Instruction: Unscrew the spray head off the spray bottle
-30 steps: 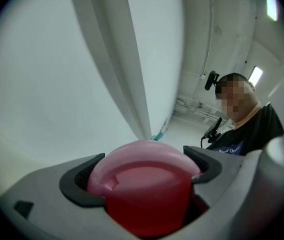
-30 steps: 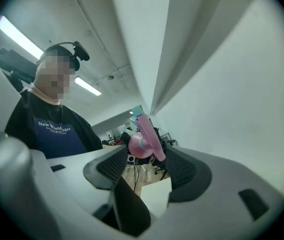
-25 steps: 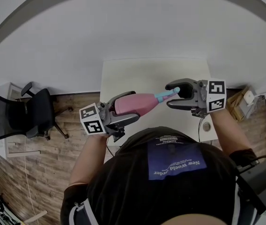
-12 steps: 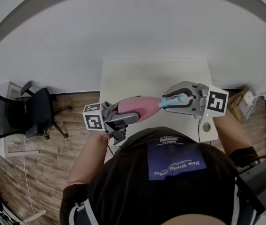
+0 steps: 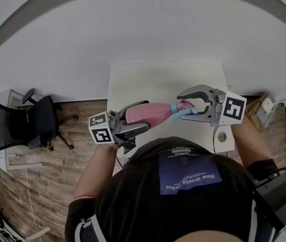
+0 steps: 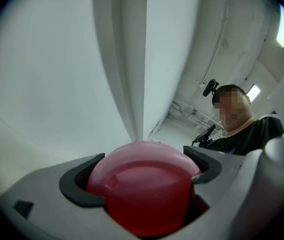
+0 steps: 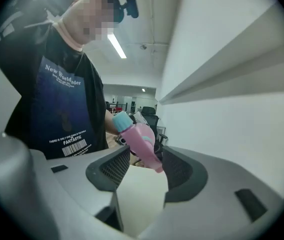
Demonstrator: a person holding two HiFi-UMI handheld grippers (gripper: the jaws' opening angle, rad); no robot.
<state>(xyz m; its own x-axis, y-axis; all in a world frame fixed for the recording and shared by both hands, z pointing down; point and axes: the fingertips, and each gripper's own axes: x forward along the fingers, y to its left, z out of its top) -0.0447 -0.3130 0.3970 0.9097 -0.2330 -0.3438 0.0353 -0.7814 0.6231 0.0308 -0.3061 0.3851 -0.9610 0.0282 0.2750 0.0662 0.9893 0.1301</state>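
over the near part of the counter (image 5: pixel 148 82) the spray bottle (image 5: pixel 148 114) is held lying sideways in the air, neck toward the person's right. left gripper (image 5: pixel 144 115): jaws clamped on the fat pink body. in the left gripper view the bottle's base fills the gap w/ both pads against it. right gripper (image 5: pixel 183 106): jaws round the spray head (image 7: pixel 143 143) and opening, so the head is between them but not squeezed and no twist can pass to it right now.

to do the step well:
- close on the head near the teal collar (image 5: pixel 175 108), not on the trigger or nozzle tip, which would prob flex or slip.
- keep the right gripper's axis in line w/ the neck so the turn goes into the thread, not into bending.
- left must hold firm w/ no roll of the body, else the turn is wasted.
- short turns, let go, re-grip.

can't tell if the thread is loose yet.
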